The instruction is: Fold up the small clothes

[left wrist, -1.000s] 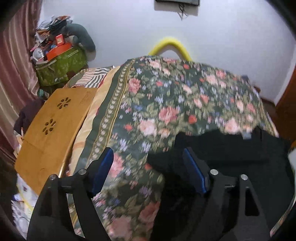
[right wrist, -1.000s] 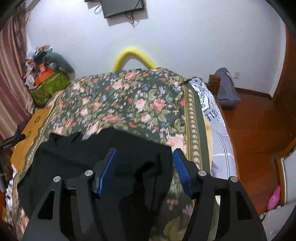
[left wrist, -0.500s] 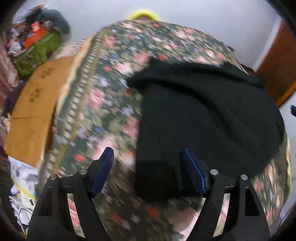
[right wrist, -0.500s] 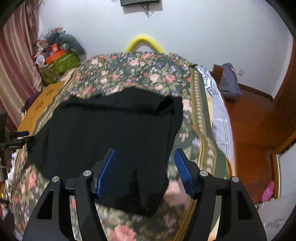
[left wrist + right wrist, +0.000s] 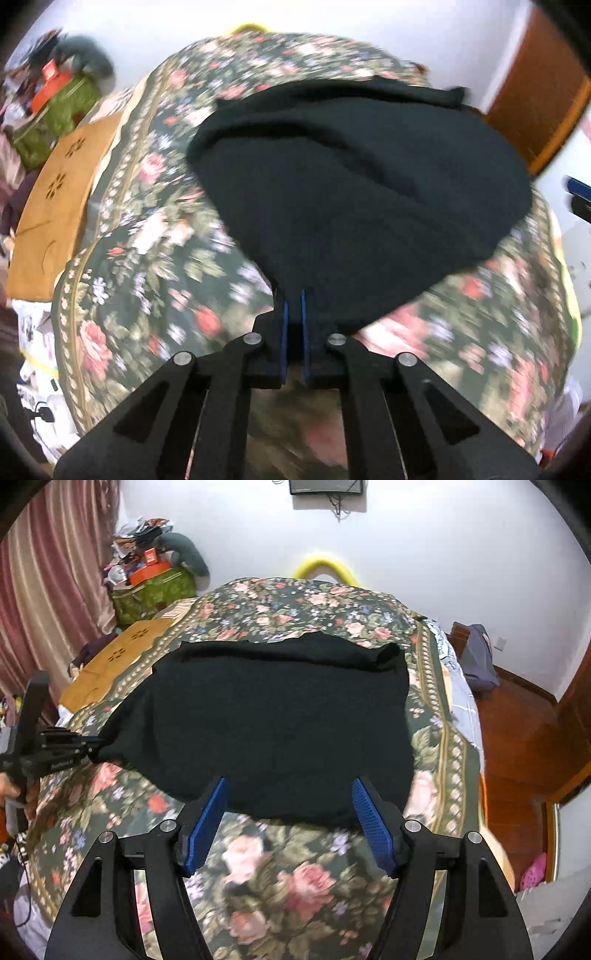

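A black garment [image 5: 362, 192] lies spread flat on the floral bedspread [image 5: 147, 236]. My left gripper [image 5: 293, 291] is shut on the garment's near left corner, its blue pads pinching the cloth edge. The right wrist view shows the same garment [image 5: 280, 716] and the left gripper [image 5: 94, 746] gripping its left corner. My right gripper [image 5: 289, 780] hovers over the garment's near edge. Its jaws are opening, the cloth lies below and between the blue pads [image 5: 207, 819], and they do not press on it.
A wooden lap table [image 5: 110, 661] lies along the bed's left side, with a green bag [image 5: 151, 590] of clutter behind it. A yellow headboard arc [image 5: 325, 565] meets the white wall. Wooden floor [image 5: 517, 731] and a dark bag [image 5: 478, 657] are on the right.
Both grippers drew back toward the near end of the bed, so more of the garment shows. The left gripper went from wide open to shut on the near corner. The right jaws widened a little.
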Motion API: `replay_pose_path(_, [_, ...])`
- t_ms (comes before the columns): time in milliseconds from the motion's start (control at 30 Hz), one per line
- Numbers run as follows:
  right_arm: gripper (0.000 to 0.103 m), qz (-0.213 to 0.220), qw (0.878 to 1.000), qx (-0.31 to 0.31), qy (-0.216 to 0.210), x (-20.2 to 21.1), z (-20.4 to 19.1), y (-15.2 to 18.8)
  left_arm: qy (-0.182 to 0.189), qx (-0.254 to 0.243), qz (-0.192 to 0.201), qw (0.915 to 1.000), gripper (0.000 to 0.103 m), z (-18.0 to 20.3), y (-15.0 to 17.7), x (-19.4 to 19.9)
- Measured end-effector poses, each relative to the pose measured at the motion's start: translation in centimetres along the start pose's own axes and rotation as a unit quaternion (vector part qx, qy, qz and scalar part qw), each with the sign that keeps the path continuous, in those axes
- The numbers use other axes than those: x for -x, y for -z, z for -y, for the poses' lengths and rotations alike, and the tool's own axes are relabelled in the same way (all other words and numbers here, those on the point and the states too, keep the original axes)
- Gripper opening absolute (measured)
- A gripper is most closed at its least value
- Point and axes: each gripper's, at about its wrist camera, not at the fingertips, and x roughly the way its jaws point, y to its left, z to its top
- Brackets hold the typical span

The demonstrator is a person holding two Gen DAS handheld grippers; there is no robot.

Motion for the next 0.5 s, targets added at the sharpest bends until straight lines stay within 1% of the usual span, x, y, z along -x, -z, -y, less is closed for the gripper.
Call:
replay_pose_path(100, [0.066, 0.000, 1.000, 0.001, -0.008, 0.4, -1.0, 0.8, 0.031, -0.007, 0.010, 0.9994, 0.004, 2.6, 1.3, 2.0])
replay_pose_path(233, [0.066, 0.002, 1.000, 0.008, -0.022, 1.3, -2.4, 1.8, 0.047, -0.034, 0.018, 0.9982, 0.004, 6.0, 2.8, 3.9])
replay_pose_path(333, [0.066, 0.000, 0.999, 0.019, -0.027, 1.9, -3.4, 2.9, 0.060, -0.056, 0.014, 0.9966, 0.004, 8.4, 3.9, 4.6])
replay_pose_path(433, [0.066, -0.001, 0.999, 0.027, -0.025, 2.2, -4.0, 3.6, 0.037, -0.093, 0.025, 0.9947, 0.006, 10.8, 4.6, 5.2])
replay_pose_path(500, [0.066, -0.004, 0.999, 0.026, -0.028, 2.0, -4.1, 3.8, 0.021, -0.101, 0.031, 0.9942, 0.007, 11.3, 4.6, 5.6])
